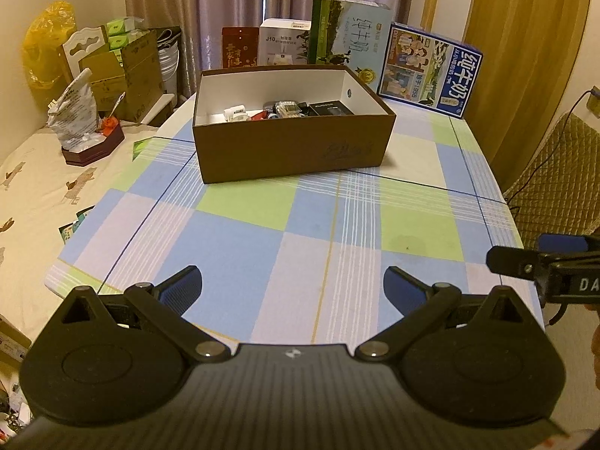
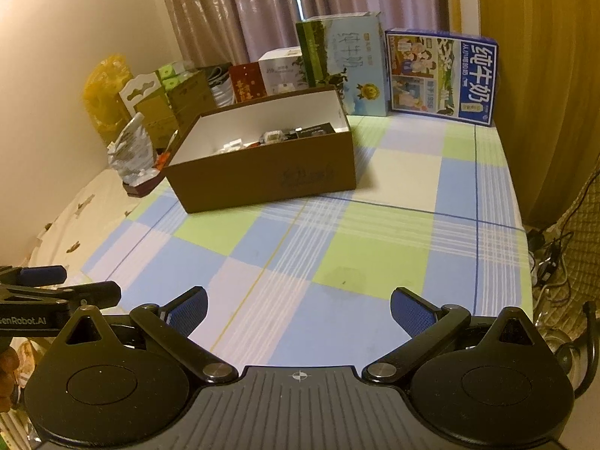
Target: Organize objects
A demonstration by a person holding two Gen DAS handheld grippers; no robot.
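Observation:
A brown cardboard box (image 1: 292,150) (image 2: 270,180) with a white inside stands on the checked tablecloth (image 1: 300,232) (image 2: 337,247). Several small items (image 1: 288,109) (image 2: 277,135) lie in it, among them white, red and black pieces. My left gripper (image 1: 292,285) hovers open over the near end of the table, well short of the box, with nothing between its blue pads. My right gripper (image 2: 298,307) is also open and holds nothing. Each gripper shows at the edge of the other's view, the right gripper (image 1: 540,258) and the left gripper (image 2: 71,285).
Milk cartons (image 1: 431,67) (image 2: 442,75) and other boxes (image 1: 285,47) stand along the table's far edge by the curtain. Left of the table lie a foil bag (image 1: 75,112), a dark red tray (image 1: 93,146) and stacked cardboard boxes (image 1: 123,71). A padded chair (image 1: 555,180) stands right.

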